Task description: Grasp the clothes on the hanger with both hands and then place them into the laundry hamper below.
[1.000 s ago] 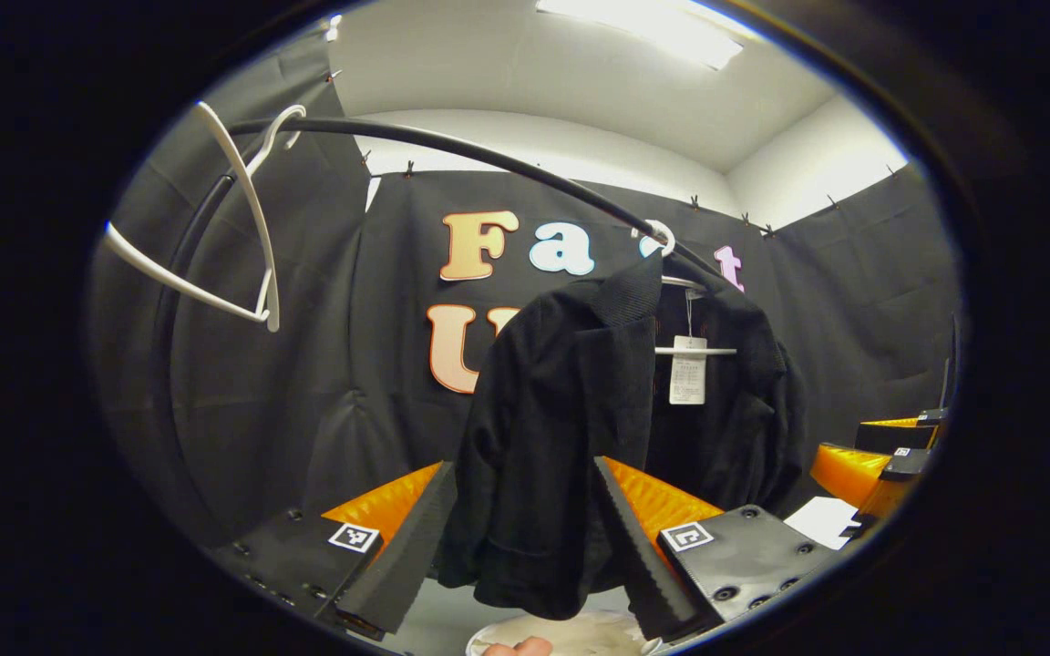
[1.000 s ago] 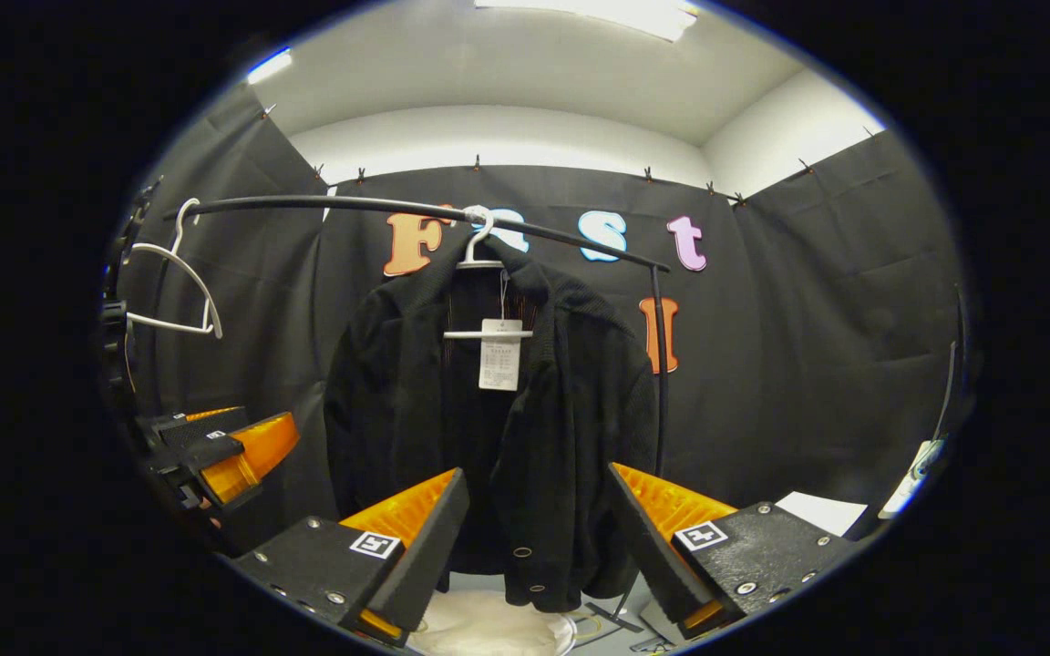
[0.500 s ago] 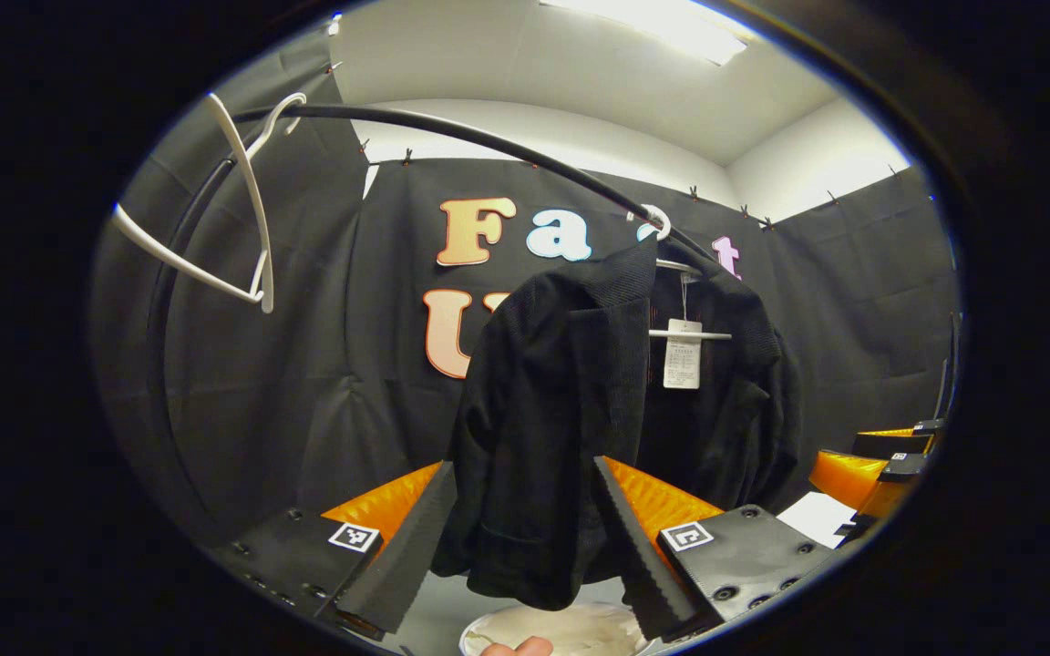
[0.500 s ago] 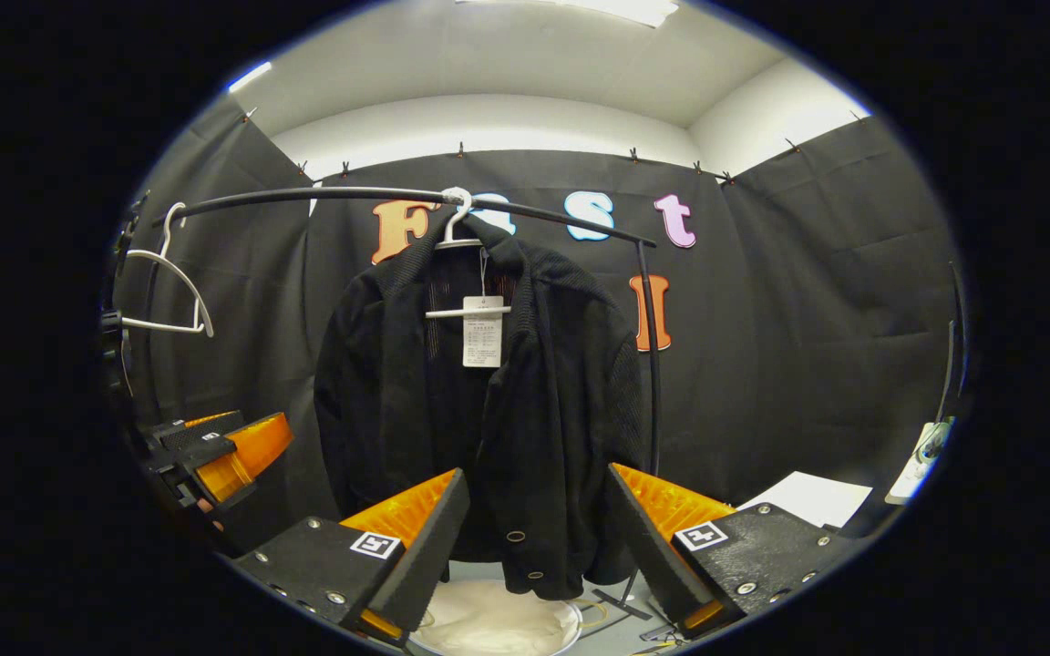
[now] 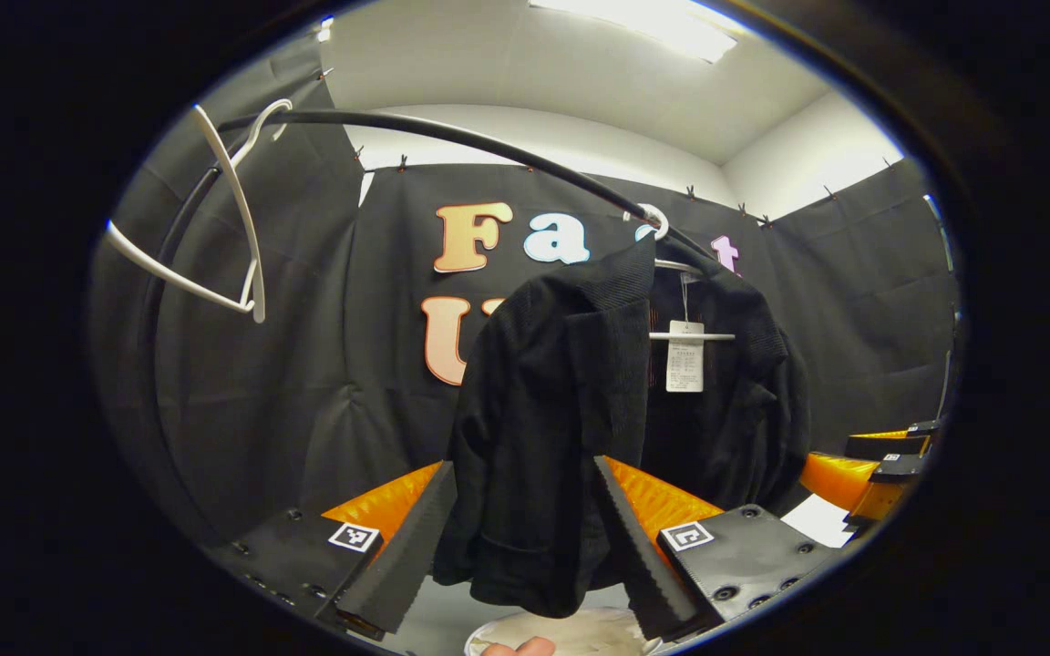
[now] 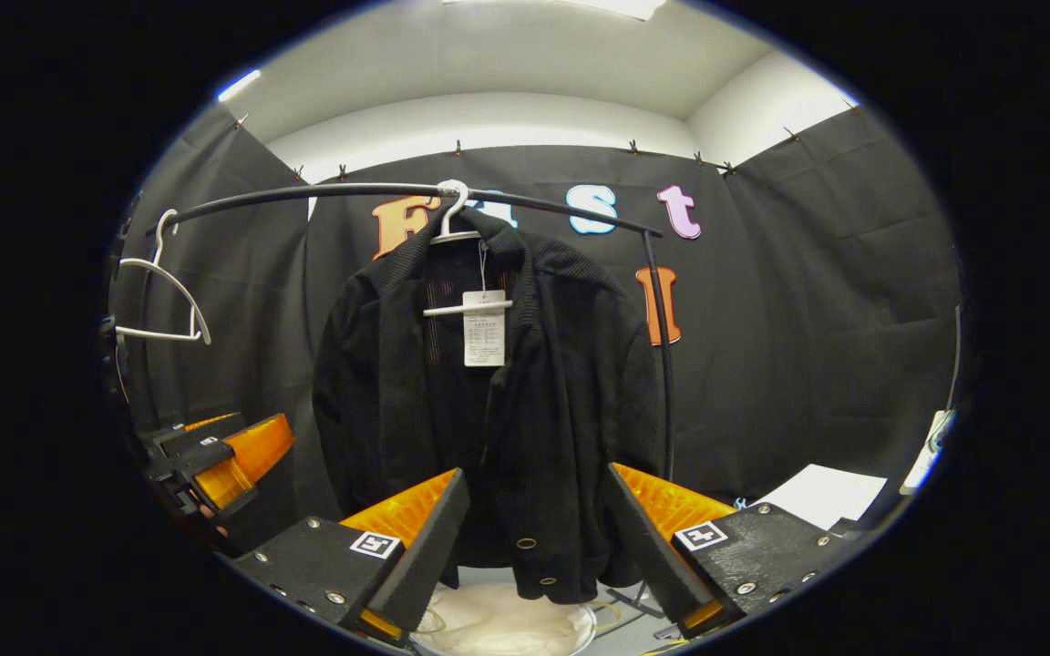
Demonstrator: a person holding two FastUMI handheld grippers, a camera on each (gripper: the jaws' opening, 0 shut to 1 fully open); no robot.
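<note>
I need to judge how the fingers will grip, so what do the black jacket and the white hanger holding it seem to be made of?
The black jacket looks like a matte, ribbed knit or corduroy-like fabric: fine ridges show on the collar and shoulders, and it drapes softly. Small metal-looking snap rings sit near its hem. The white hanger looks like smooth plastic or coated wire; which one is unclear.

A ceiling light panel [image 5: 634, 23] high above the left gripper [image 5: 520, 538] glares white, leaving the pale ceiling bright and the black jacket [image 5: 580, 428] ahead of the fingers dim, its folds hard to read. Fisheye distortion bows the clothes rail [image 6: 397, 193] above the right gripper [image 6: 534, 538], and focus is sharp throughout both views.
</note>
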